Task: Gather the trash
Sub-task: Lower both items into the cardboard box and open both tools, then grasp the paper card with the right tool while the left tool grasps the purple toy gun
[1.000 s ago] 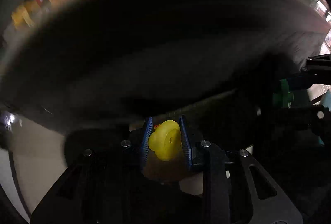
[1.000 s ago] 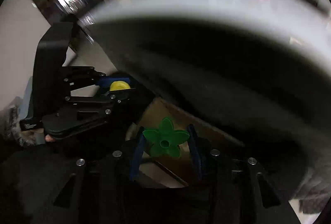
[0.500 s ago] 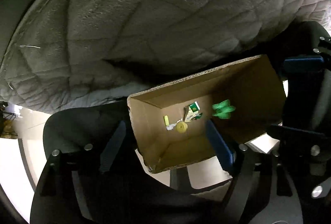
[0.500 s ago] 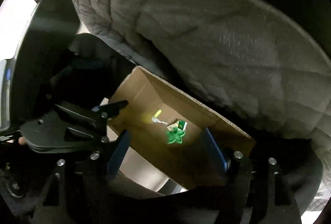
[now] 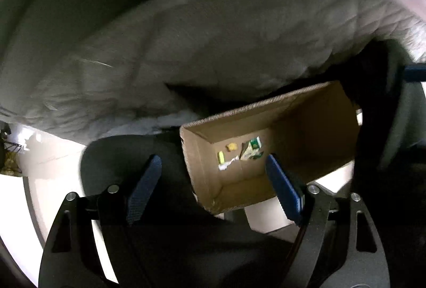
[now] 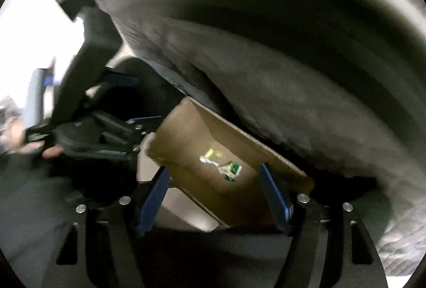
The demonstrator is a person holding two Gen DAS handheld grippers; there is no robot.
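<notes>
Gaping left gripper [image 5: 213, 168] above cardboard box [image 5: 306, 133], trash scraps [image 5: 249, 151] inside

the left gripper [image 5: 213, 163] hangs above an open cardboard box [image 5: 314, 133], its two blue-padded fingers [image 5: 145, 188] spread wide with nothing between them. on the box floor lie a small yellow stick [image 5: 220, 157], a yellow-orange scrap [image 5: 232, 146], a torn white paper bit [image 5: 228, 163] and a crumpled green-and-white wrapper [image 5: 251, 148], all close together. a grey quilted blanket [image 5: 213, 53] bulges behind the box. at the far right edge, a blue pad [image 5: 415, 72] of the right gripper shows.
</notes>
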